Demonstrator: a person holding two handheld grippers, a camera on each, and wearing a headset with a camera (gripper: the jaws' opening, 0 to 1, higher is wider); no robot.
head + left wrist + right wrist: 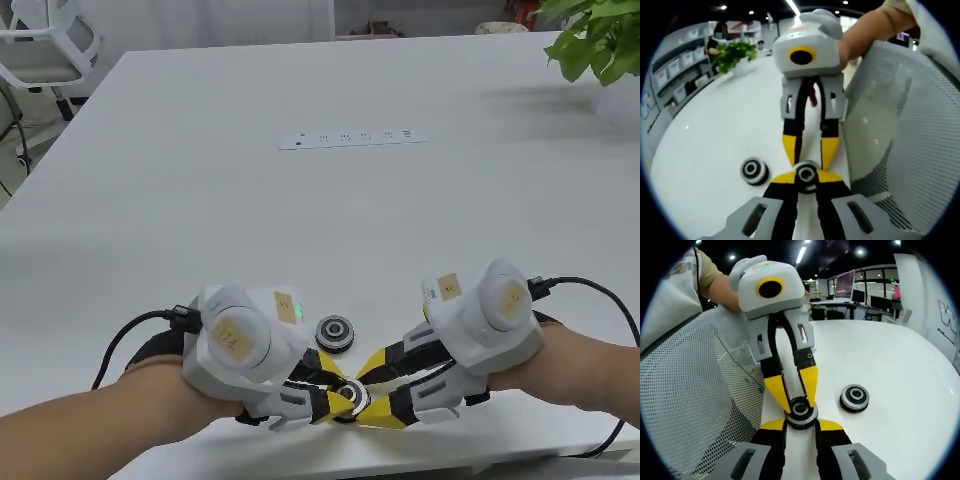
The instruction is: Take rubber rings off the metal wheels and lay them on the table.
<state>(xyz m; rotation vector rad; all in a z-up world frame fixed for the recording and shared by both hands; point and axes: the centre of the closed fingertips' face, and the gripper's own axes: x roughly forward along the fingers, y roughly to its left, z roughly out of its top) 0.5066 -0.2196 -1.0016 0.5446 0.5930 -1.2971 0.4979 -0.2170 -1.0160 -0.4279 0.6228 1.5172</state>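
At the near edge of the white table (300,220), the left gripper (806,177) and the right gripper (801,424) meet nose to nose, each with its yellow-tipped jaws closed onto the same dark-rimmed metal wheel (350,394), one from the left and one from the right. Just beyond them a second wheel (335,333) lies flat on the table, apart from both tools. Farther off sits a power strip (352,138), with a plant (598,35) far right and a chair (45,45) far left.

I have open table (200,200) ahead; a loose wheel (335,333) lies close in front, a power strip (352,138) farther.
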